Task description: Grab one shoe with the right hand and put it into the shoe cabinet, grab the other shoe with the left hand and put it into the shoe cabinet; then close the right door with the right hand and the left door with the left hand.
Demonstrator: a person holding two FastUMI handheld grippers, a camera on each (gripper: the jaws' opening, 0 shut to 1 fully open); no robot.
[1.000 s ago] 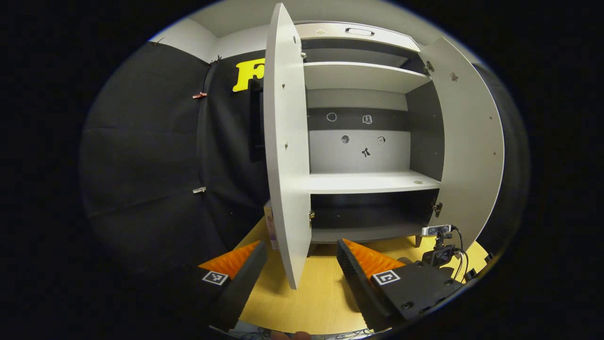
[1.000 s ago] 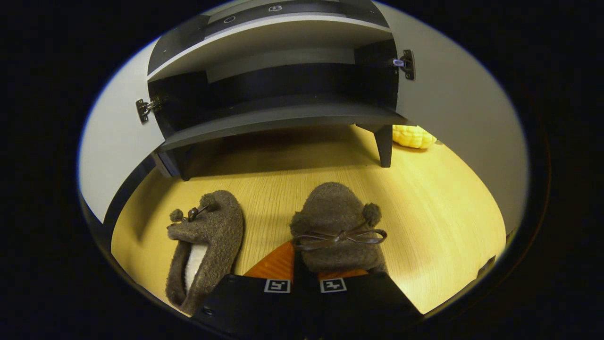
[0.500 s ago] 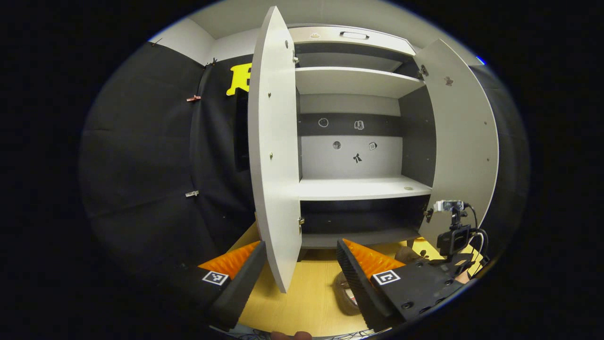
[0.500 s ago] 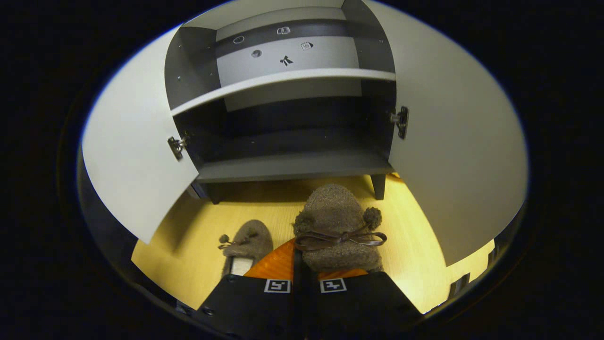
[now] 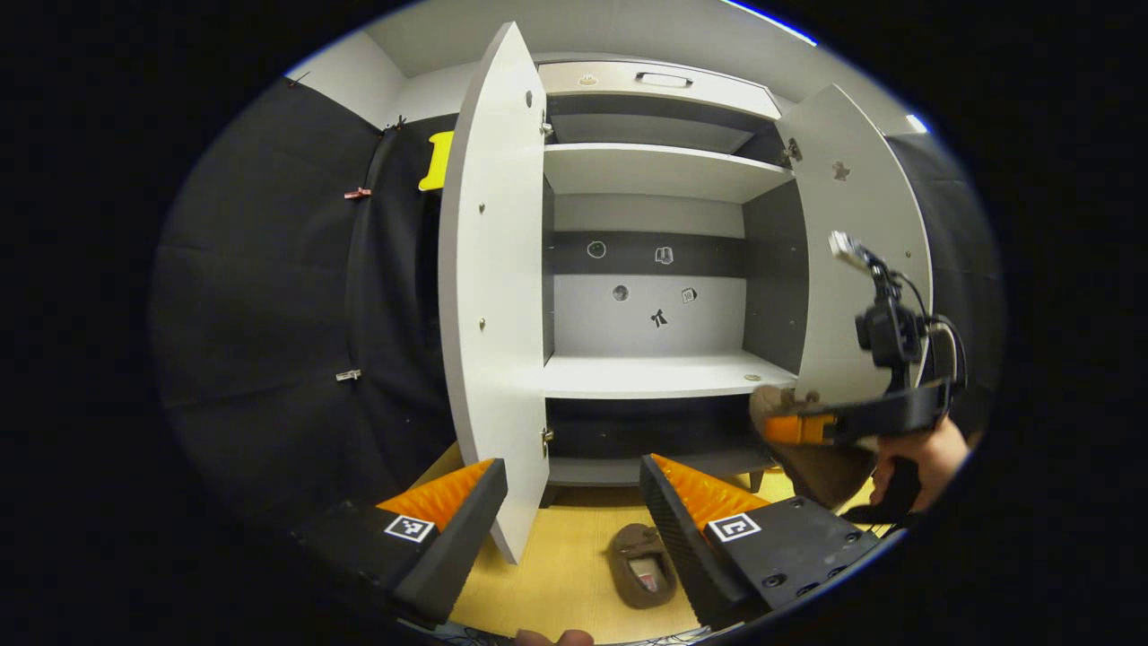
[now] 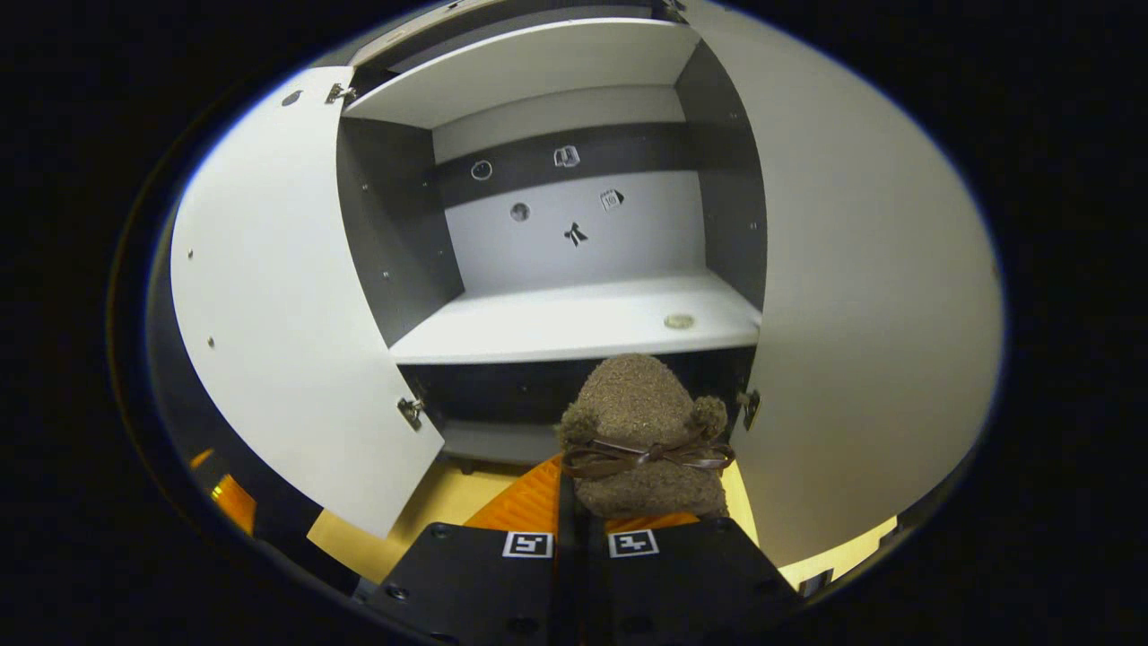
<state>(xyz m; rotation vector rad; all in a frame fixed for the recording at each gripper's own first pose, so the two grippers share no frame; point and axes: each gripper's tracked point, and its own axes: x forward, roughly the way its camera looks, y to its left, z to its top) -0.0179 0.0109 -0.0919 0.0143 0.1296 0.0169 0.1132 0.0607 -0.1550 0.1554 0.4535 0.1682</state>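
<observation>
We hold fuzzy slipper (image 6: pixel 641 440) pinched in right tool (image 6: pixel 583 502), raised before open cabinet (image 6: pixel 574 323), level with middle shelf (image 6: pixel 556 327). Slipper soft, light, squashy; we judge heel rim best hold. Left tool (image 5: pixel 574 502) spread, carrying nothing. Second slipper (image 5: pixel 639 565) lies on floor (image 5: pixel 556 583) near left door (image 5: pixel 489 296); that door edge crowds our reach.

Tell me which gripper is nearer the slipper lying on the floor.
Left. The left gripper hangs open just above the slipper on the floor, which lies between its fingers in its own view. The right gripper is raised by the cabinet's middle shelf, shut on the other slipper.
</observation>
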